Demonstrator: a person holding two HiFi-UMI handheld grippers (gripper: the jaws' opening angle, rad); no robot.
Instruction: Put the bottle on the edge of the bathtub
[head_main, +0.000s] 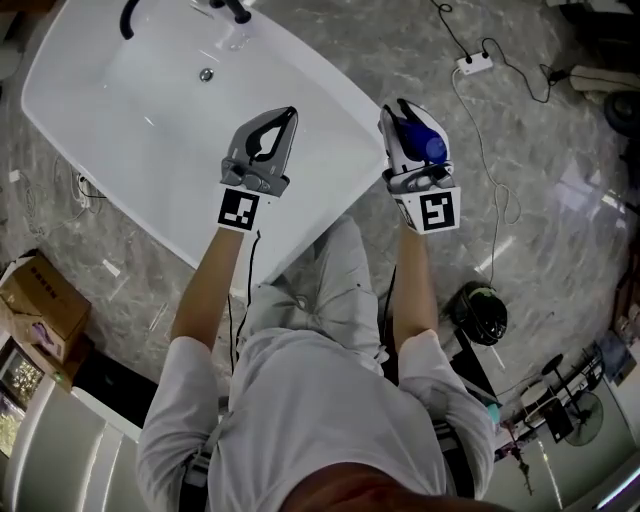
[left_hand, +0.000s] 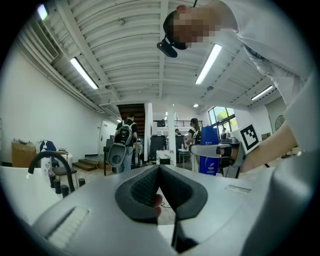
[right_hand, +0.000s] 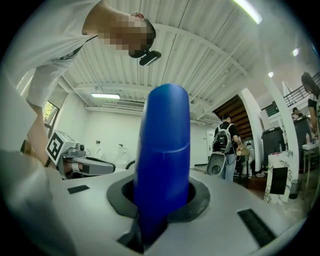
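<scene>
Just off the right rim of the white oval bathtub (head_main: 335, 95), my right gripper (head_main: 405, 118) is clamped on the blue plastic bottle (right_hand: 162, 155), long axis along the jaws. The rim lies to its left, probably slightly lower. My left gripper (head_main: 288, 118) hangs closed and empty over the bathtub.

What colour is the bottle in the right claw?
The bottle is blue; the right gripper view shows it best.

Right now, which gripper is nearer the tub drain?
Left. The left gripper hangs over the tub, below-right of the drain in the head view. The right gripper, holding the bottle, is out past the rim.
</scene>
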